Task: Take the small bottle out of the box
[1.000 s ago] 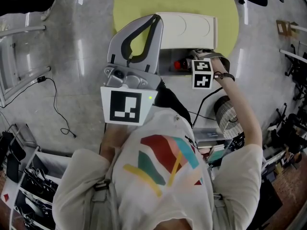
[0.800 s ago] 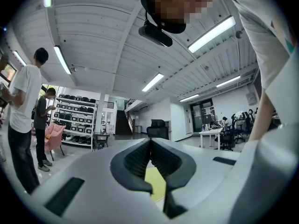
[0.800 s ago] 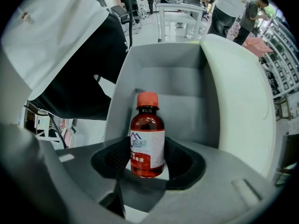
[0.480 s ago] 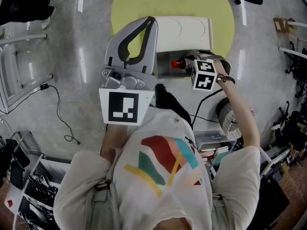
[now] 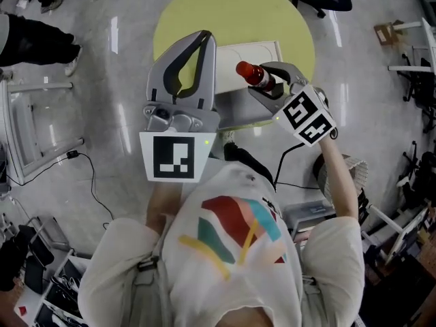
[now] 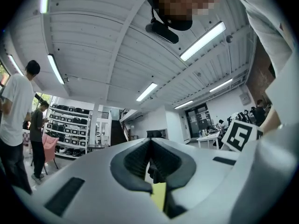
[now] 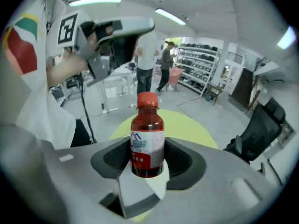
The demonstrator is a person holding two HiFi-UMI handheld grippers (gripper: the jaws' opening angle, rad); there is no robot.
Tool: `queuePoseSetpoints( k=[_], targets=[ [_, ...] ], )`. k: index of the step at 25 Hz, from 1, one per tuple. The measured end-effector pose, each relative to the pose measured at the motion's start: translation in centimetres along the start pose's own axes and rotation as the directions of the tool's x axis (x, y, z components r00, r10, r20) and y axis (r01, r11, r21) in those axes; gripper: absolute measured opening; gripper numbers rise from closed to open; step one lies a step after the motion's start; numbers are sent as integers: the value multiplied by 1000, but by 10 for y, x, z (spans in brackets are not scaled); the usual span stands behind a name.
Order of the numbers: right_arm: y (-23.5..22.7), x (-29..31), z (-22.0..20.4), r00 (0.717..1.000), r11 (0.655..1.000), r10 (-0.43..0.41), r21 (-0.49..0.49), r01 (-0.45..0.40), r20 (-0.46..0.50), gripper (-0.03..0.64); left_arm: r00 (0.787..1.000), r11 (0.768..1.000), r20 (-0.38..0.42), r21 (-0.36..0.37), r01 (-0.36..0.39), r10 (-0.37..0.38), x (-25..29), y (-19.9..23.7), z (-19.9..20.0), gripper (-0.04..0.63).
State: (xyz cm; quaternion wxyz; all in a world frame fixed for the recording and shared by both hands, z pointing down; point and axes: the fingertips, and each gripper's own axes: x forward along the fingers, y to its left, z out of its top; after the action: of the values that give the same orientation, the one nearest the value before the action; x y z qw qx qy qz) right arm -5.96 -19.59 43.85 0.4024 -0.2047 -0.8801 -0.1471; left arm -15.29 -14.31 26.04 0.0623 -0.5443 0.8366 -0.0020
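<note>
A small brown bottle (image 5: 257, 75) with a red cap and a red-and-white label is upright in the air, and my right gripper (image 5: 271, 82) is shut on its lower body. In the right gripper view the bottle (image 7: 147, 134) stands between the dark pads (image 7: 180, 160), cap up. The white box (image 5: 235, 54) lies open on the round yellow table (image 5: 286, 19), just below and left of the bottle. My left gripper (image 5: 206, 38) is raised over the box's left end, shut with nothing in it; in its own view it (image 6: 150, 143) points up at the ceiling.
Grey shiny floor surrounds the table. A metal frame (image 5: 30, 138) and a black cable (image 5: 88, 176) lie at the left, and office chairs (image 7: 257, 129) stand beyond the table. Two people (image 7: 154, 59) stand by shelving in the background.
The right gripper has lifted the bottle up out of the box, where it lay a second ago, and turned it upright. The left gripper stays raised and shut.
</note>
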Motion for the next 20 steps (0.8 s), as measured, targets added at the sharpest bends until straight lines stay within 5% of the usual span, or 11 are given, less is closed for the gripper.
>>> queuePoseSetpoints(
  k=[3, 5, 8, 11, 15, 20],
  targets=[
    [-19, -38, 39, 976, 987, -139, 104, 123, 168, 212, 999, 1000, 27, 16, 22, -22, 7, -7, 16, 14],
    [-29, -64, 63, 930, 965, -248, 154, 213, 273, 213, 998, 999, 46, 32, 43, -45, 11, -13, 27, 15],
    [-38, -104, 97, 817, 920, -392, 210, 332, 423, 213, 993, 995, 83, 62, 80, -85, 17, -22, 43, 15],
    [-42, -144, 122, 674, 864, -504, 297, 407, 540, 213, 987, 992, 115, 73, 108, -115, 22, -34, 58, 15],
    [-41, -185, 129, 494, 769, -636, 428, 475, 593, 213, 978, 988, 150, 79, 133, -144, 23, -47, 71, 15],
    [-30, -213, 110, 366, 674, -730, 521, 523, 577, 213, 973, 986, 168, 81, 147, -159, 21, -58, 76, 15]
  ],
)
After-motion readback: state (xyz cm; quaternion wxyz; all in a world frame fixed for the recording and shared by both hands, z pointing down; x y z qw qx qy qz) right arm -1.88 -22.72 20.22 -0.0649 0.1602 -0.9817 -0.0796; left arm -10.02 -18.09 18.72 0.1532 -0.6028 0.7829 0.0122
